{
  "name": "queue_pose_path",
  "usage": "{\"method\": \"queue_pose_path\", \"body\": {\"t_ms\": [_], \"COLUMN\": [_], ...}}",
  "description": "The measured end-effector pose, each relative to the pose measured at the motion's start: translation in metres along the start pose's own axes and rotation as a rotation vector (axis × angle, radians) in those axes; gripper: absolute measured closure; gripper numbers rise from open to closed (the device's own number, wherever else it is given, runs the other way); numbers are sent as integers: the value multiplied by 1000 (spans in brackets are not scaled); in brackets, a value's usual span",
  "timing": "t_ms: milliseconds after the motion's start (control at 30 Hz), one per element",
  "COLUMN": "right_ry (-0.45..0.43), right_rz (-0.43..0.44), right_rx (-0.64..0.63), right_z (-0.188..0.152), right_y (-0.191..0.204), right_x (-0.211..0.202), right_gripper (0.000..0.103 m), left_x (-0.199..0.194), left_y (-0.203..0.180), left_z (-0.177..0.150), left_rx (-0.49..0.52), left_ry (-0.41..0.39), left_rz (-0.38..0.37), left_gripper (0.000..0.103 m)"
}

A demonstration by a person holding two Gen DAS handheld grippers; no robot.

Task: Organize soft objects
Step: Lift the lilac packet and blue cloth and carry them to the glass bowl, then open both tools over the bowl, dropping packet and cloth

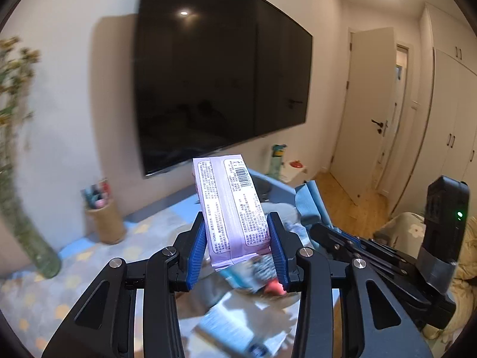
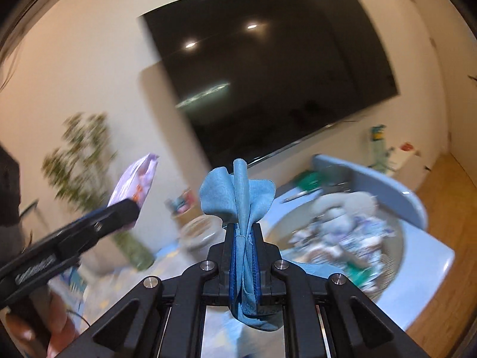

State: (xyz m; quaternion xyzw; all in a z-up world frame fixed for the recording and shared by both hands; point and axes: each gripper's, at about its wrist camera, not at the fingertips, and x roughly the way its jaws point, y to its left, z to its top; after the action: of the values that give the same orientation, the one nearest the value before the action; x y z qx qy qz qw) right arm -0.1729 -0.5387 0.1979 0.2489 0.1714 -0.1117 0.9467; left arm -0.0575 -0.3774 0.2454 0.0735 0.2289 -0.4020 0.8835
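A pale purple tissue pack (image 1: 231, 208) with printed text and a barcode stands up between the blue pads of my left gripper (image 1: 238, 223), which is shut on its lower part. The same pack (image 2: 137, 179) shows at the left of the right wrist view, held above the table. My right gripper (image 2: 245, 229) is shut on a bunched light blue cloth (image 2: 238, 191); its folds fan out above the fingertips and a tail hangs below. The right gripper's body (image 1: 387, 253) appears at the right of the left wrist view. Both are held above a blue table (image 2: 417, 298).
A large dark wall TV (image 1: 220, 83) fills the background. A glass vase with flowers (image 1: 35, 238) and a cylindrical holder (image 1: 104, 220) stand at left. A round bowl (image 2: 351, 238) holds mixed soft items. A door (image 1: 366, 113) and wardrobe lie to the right. A hand (image 2: 44, 322) grips the left tool.
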Motion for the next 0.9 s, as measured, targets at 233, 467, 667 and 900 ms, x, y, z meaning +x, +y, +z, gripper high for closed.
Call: {"method": "queue_pose_path", "body": {"t_ms": [233, 467, 667, 900], "right_ry": [25, 107, 198, 246], "right_rz": [-22, -61, -45, -4], "right_rx": [230, 345, 360, 354], "right_z": [30, 29, 20, 17], "right_y": [-81, -122, -136, -150], "right_x": [32, 73, 100, 110], "right_gripper": [95, 95, 94, 72], "left_x": [69, 120, 154, 150], "left_y": [-32, -38, -47, -60], "left_z": [9, -6, -17, -20], "left_rx": [-8, -10, 34, 99], "left_ry": [57, 146, 202, 169], "left_rz": [-50, -10, -2, -5], "left_gripper": [66, 66, 58, 19]}}
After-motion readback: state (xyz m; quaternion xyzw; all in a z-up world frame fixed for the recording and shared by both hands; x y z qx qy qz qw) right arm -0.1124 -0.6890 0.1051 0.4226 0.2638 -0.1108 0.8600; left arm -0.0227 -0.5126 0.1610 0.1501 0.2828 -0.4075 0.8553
